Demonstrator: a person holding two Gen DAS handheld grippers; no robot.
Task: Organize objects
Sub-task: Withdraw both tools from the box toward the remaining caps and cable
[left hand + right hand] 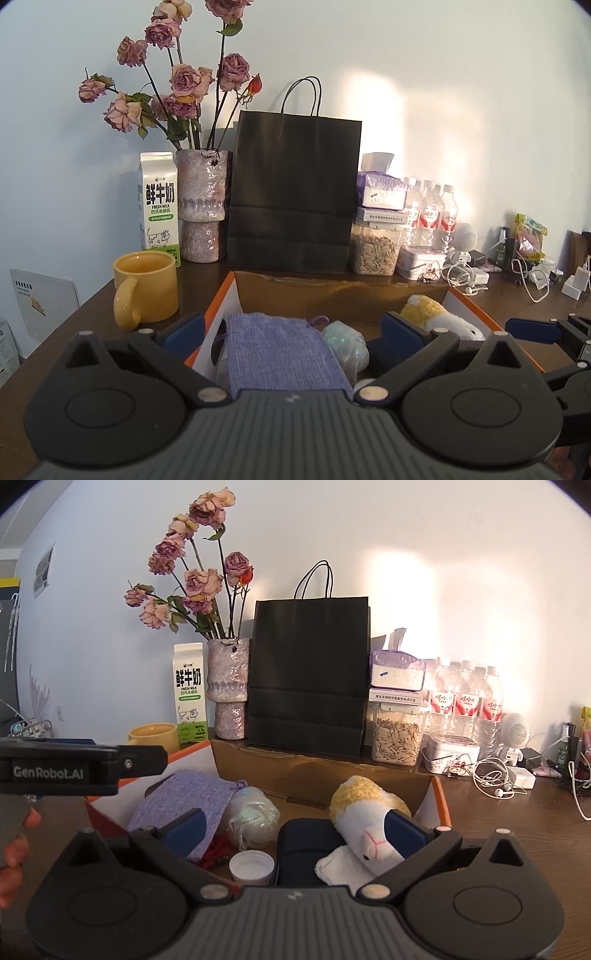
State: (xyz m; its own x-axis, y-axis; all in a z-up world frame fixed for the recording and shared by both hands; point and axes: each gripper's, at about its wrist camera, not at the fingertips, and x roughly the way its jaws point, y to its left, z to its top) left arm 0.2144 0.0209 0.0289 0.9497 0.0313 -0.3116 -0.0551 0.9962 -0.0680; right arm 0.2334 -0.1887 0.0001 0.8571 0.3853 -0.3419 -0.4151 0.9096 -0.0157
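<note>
- My left gripper's body hides the near end of the purple knitted pouch (280, 354) at bottom centre.
- The small print on the white milk carton (189, 694), left of centre, is unreadable.
</note>
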